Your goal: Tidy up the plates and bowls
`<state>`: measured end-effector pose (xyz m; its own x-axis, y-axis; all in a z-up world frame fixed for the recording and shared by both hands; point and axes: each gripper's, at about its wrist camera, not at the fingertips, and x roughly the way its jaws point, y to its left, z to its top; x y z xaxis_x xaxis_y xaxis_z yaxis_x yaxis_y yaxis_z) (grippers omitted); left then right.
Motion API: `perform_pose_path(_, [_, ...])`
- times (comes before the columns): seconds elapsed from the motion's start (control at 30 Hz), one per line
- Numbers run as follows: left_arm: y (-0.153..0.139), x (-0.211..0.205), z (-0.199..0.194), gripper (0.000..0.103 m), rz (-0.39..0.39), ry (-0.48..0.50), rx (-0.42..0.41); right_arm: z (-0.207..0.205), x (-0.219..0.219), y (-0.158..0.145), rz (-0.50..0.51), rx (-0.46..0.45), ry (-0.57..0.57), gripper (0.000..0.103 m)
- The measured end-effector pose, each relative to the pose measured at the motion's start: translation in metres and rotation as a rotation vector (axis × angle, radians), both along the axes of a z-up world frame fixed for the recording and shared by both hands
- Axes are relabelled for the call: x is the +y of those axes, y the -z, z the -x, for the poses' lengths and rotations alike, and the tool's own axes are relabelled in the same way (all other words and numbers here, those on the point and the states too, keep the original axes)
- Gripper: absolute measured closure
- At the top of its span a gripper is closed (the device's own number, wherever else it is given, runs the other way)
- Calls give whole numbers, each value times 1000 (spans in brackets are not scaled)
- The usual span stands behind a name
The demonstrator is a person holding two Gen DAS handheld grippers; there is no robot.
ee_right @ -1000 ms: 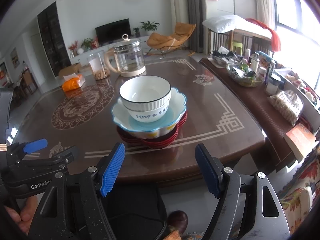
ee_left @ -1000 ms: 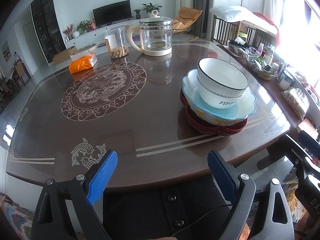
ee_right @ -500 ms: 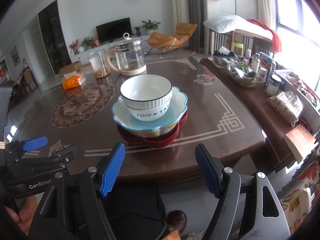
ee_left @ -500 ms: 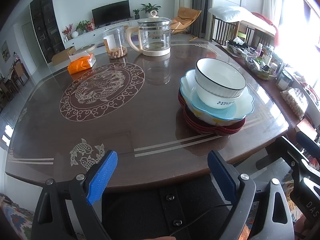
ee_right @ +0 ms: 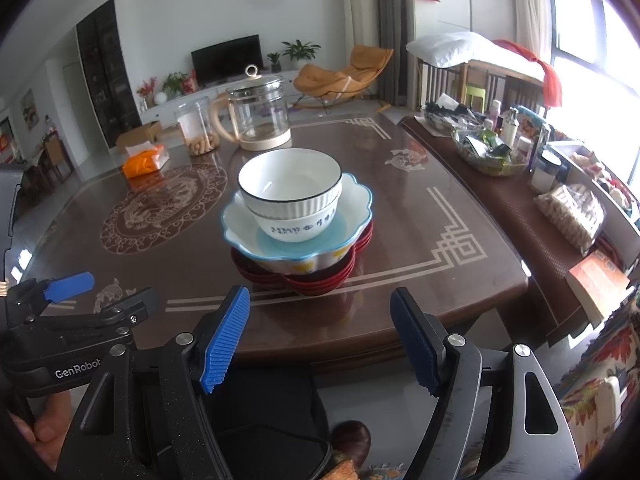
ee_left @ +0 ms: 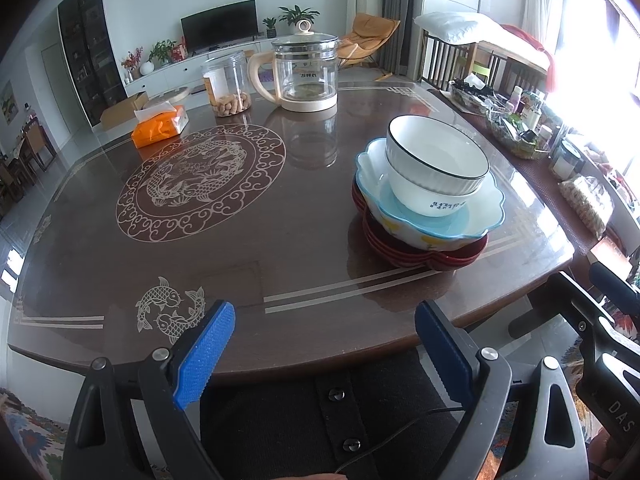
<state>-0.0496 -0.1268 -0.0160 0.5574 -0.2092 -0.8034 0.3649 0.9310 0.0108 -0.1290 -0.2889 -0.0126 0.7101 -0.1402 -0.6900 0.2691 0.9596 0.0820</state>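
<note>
Left wrist view: left claw [ee_left: 324, 344] released, empty, held back off the near bench [ee_left: 280, 240] edge. Stack at 2 o'clock: white bowl [ee_left: 436, 168] nested in blue-rimmed dish [ee_left: 480, 216] upon red plates [ee_left: 400, 256], largest lowest for steadiness.

Right wrist view: right claw [ee_right: 320, 336] released, empty; stack at 12 o'clock, bowl [ee_right: 290, 188] uppermost, likely lifted first. Kettle [ee_right: 256, 116] beyond.

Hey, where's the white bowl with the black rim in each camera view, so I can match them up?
Left wrist: white bowl, right of centre, topping the stacked dishes.
Right wrist: white bowl, just left of centre, above the open gripper fingers.
Shared landmark: glass kettle behind it on the table.
</note>
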Motion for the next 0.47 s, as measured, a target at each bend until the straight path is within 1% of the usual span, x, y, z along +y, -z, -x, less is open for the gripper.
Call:
perform_pose_path(0.23, [0,-3,0,12,3,8,2,0,-2,0,0,1,3,27])
perform_pose_path(0.33, [1,-2,-1,12,21,16,10,1,-5,2,-4,4,8,27])
perform_pose_path(0.47, [-2,-5,3,12,18,33,-27,2,-9,3,-8,7,14,27])
